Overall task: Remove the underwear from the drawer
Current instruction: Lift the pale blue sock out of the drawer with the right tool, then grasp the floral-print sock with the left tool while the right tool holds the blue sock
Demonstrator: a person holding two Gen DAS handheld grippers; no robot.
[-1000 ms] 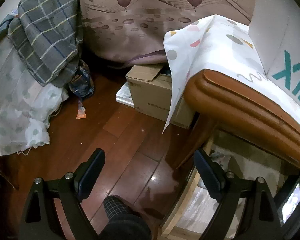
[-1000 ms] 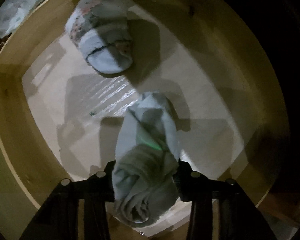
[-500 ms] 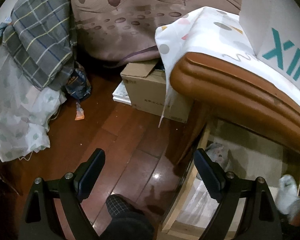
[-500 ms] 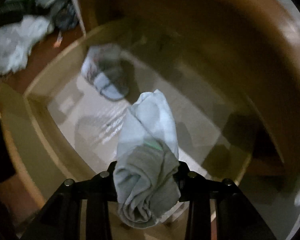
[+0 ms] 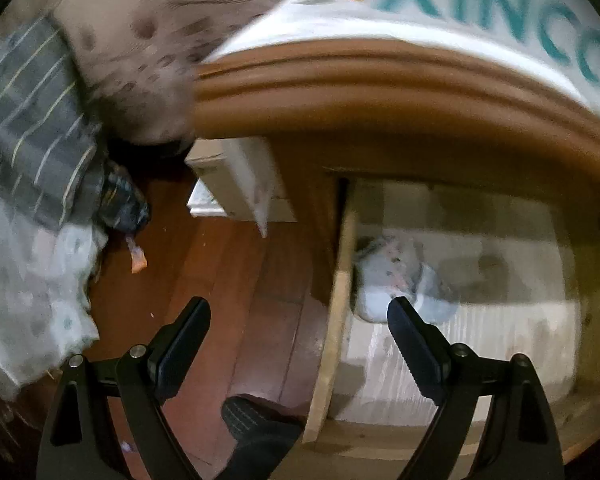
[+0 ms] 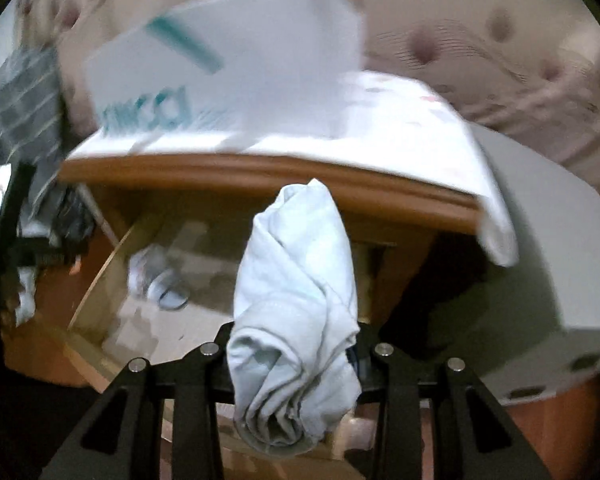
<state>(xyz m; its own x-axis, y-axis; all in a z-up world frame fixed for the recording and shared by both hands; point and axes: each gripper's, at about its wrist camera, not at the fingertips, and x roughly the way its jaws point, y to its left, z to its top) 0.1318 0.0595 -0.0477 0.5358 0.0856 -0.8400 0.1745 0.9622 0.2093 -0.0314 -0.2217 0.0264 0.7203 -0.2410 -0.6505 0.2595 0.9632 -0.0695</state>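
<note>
Right gripper [image 6: 294, 346] was clamped on a rolled pale underwear bundle [image 6: 296, 292], pads pressed into both sides of its lower half. Bundle's long axis ran straight along the fingers, away from the camera, top end sticking up past the fingertips and bottom end bulging toward the camera. In the right wrist view it sat in front of the brown wooden cabinet edge [image 6: 260, 178], with the open drawer [image 6: 100, 344] lower left of it, so the held piece looked clear of the drawer and above it, not touching the drawer floor.

Left gripper [image 5: 298, 320] was spread wide with nothing between the jaws. It straddled the drawer's pale side wall [image 5: 332, 320]: left finger over the red-brown wooden floor [image 5: 228, 280], right finger over the drawer interior.

A second folded piece [image 5: 396, 276], pale with small print, lay on the drawer floor by the near left corner, just beside that side wall. From the left gripper it lay ahead and slightly right, its near edge hidden behind the right finger tip. Long axis hard to call through the blur, looked roughly diagonal across the view.

Judgement: the left hand was the nearer one to the piece left in the drawer; the right was occupied and needed a drop spot, probably the white cloth [image 6: 380, 128] on the cabinet top. Both views motion-blurred, so contact details are uncertain
</note>
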